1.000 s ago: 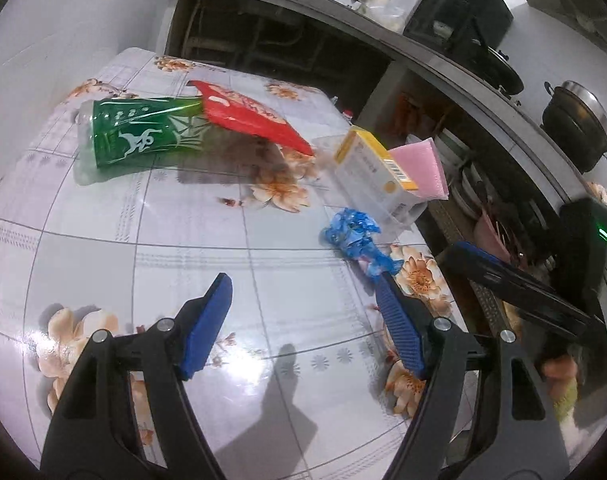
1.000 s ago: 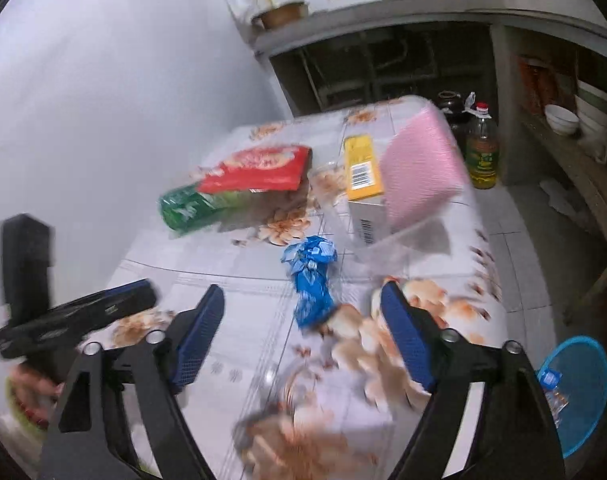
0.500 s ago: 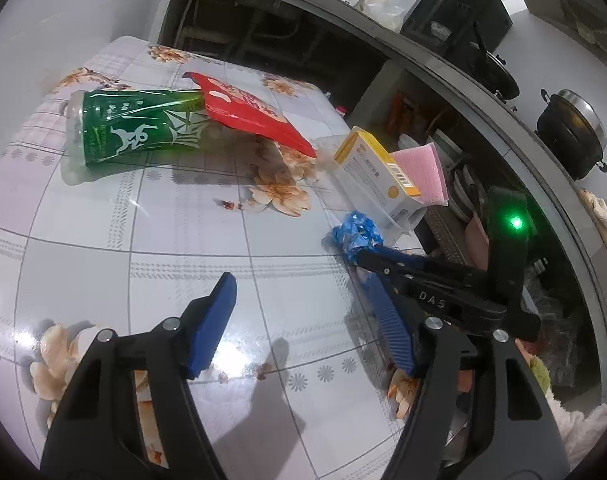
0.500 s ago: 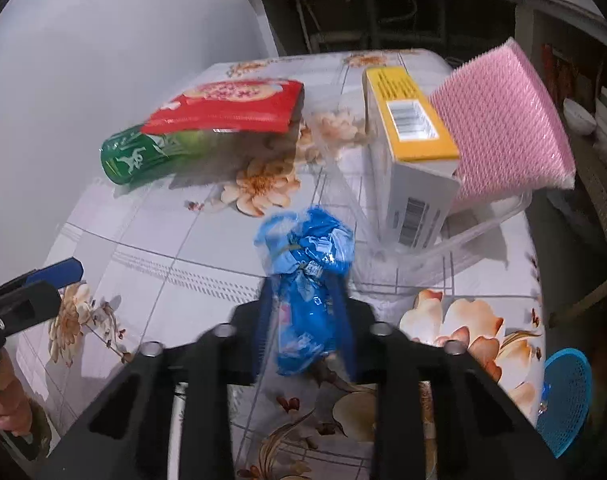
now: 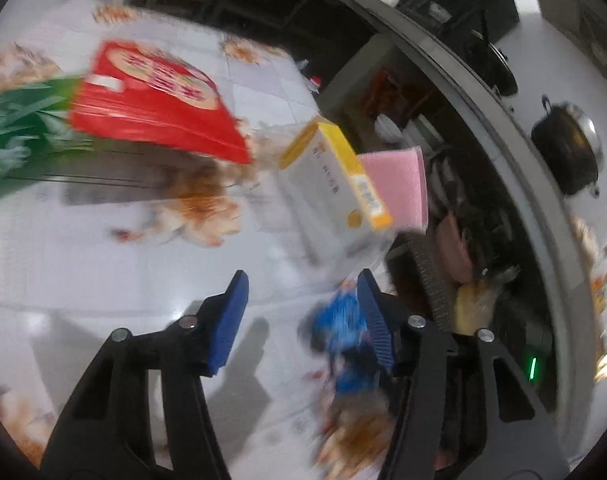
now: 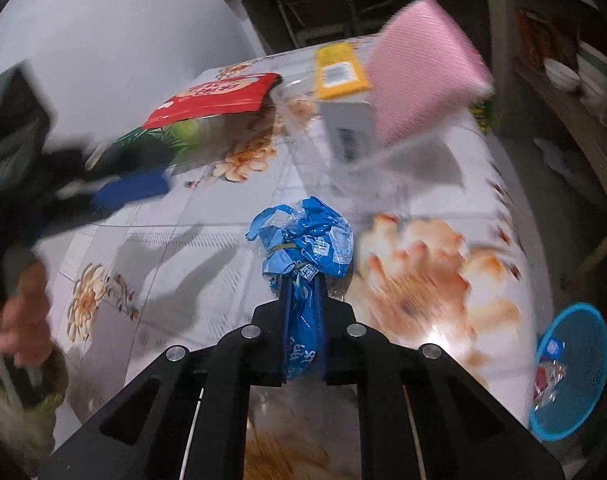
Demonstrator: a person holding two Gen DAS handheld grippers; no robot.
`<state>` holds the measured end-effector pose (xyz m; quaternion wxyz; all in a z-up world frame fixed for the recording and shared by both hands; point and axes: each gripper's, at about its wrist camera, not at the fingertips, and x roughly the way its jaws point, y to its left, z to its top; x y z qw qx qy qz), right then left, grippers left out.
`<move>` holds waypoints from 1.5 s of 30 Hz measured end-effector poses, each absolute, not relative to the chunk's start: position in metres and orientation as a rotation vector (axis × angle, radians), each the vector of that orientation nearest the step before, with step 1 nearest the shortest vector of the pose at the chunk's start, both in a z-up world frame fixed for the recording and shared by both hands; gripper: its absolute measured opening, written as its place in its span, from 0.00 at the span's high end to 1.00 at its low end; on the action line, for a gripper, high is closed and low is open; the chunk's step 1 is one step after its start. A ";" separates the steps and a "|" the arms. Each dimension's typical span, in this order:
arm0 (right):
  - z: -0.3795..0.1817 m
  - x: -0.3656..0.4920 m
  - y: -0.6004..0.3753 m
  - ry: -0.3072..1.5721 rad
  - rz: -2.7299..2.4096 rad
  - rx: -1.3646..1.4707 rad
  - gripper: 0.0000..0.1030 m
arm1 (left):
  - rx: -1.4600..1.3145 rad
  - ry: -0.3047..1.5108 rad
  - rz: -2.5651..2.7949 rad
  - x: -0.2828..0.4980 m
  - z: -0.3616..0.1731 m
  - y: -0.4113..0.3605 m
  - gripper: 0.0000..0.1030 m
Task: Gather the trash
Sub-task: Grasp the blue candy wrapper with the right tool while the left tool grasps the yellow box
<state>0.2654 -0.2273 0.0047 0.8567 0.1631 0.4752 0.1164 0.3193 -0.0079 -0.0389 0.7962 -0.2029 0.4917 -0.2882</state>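
The tabletop (image 6: 207, 240) is covered in a glossy white tiled-pattern cloth printed with orange flowers, set against a pale wall, with a grey kitchen counter (image 5: 455, 60) and dark open shelves behind it. A black pot (image 5: 567, 148) sits on that counter. On the floor beside the table stands a blue mesh basket (image 6: 571, 376) with some wrappers in it.

At the far end lie a green packet (image 5: 19, 136) with a red snack bag (image 5: 155, 108) resting across it. Nearer the table's edge, a yellow-and-white carton (image 5: 331, 180) and a pink sponge (image 6: 419, 68) stand in a clear plastic tub.

The right gripper (image 6: 301, 296) has just been closing and now pinches the crumpled blue wrapper (image 6: 307, 240), whose bunched top sticks out beyond the fingertips above the cloth. A second ago that wrapper lay loose on the tabletop between spread fingers.

The left gripper (image 5: 303, 312) has been narrowing but is still spread, with nothing between its pads. Its view has swung toward the carton, and the picture is now blurred.
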 end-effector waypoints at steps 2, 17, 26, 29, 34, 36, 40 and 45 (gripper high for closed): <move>0.004 0.254 -0.238 0.996 0.229 0.367 0.89 | -0.471 1.096 -0.613 0.338 -0.047 -0.022 0.58; 0.002 0.226 -0.272 0.966 0.184 0.466 0.89 | -0.457 1.135 -0.419 0.376 -0.080 -0.074 0.89; 0.006 0.201 -0.289 0.966 0.144 0.478 0.90 | -0.335 1.136 -0.480 0.322 -0.063 -0.036 0.98; 0.006 0.187 -0.287 0.979 0.151 0.478 0.90 | -0.299 1.148 -0.472 0.290 -0.063 -0.009 0.98; 0.010 0.165 -0.276 0.985 0.172 0.478 0.90 | -0.264 1.167 -0.435 0.235 -0.062 0.033 0.98; 0.009 0.162 -0.272 0.989 0.170 0.472 0.90 | -0.242 1.143 -0.392 0.221 -0.058 0.043 0.81; 0.007 0.161 -0.269 0.996 0.161 0.481 0.90 | -0.255 1.004 -0.351 0.202 -0.035 0.058 0.58; 0.012 0.159 -0.268 0.981 0.164 0.481 0.90 | -0.216 0.876 -0.493 0.179 0.000 0.039 0.49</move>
